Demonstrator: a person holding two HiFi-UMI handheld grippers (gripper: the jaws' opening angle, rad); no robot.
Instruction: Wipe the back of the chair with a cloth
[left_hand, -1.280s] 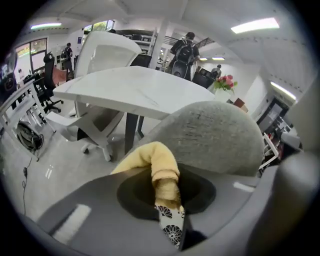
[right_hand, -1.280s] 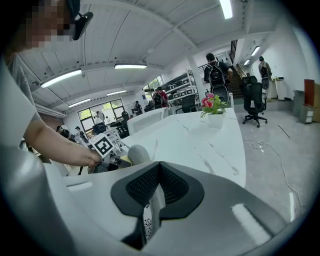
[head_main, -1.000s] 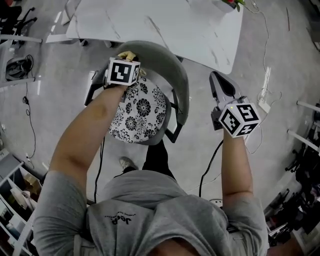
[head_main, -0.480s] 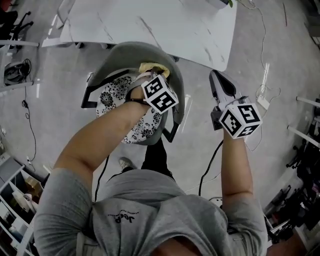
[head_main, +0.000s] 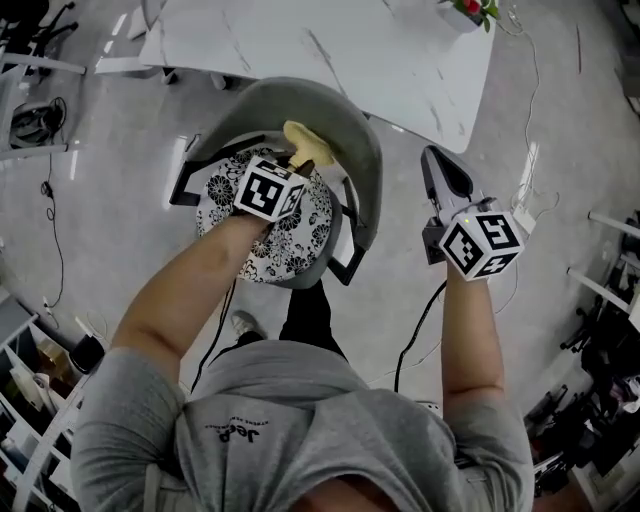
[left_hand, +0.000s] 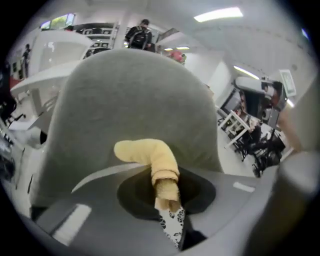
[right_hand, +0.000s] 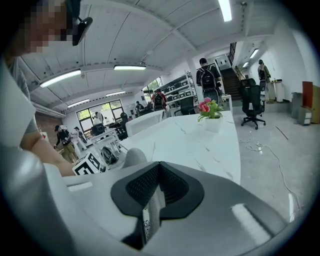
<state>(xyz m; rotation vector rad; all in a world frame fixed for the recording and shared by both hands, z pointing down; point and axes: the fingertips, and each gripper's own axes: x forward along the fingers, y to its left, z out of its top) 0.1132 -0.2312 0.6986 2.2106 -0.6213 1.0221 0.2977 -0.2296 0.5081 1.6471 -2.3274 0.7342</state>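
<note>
— What is shown of the left gripper (left_hand: 167, 204) in its own view?

— Its jaws are seen clenched on a rolled yellow cloth (left_hand: 150, 157). The free end of the cloth is bent over to the left and is laid against the inner face of the grey padded chair back (left_hand: 130, 95), low on that face and near its middle.

— Is that contact confirmed from the head view?

— Only in part. There the cloth is seen as a small yellow patch just inside the curved back, above the black-and-white flowered seat cushion (head_main: 262, 245), but the grip itself is covered by the marker cube (head_main: 269, 190). What is added from above is the layout: the chair is seen pushed up near the white marbled table (head_main: 330, 50).

— And the right gripper (head_main: 442, 172)?

— In the head view it is held well apart from the chair, to its right, over the grey floor (head_main: 560, 120). The state of its jaws is given only by the right gripper view: the two dark ribbed pads (right_hand: 172, 187) are pressed together and nothing is held between them.

— What else is offered by that view alone?

— The table top is seen from the side, with a white pot of pink flowers (right_hand: 210, 112) standing on it, and several people are seen far off in the room.
</note>
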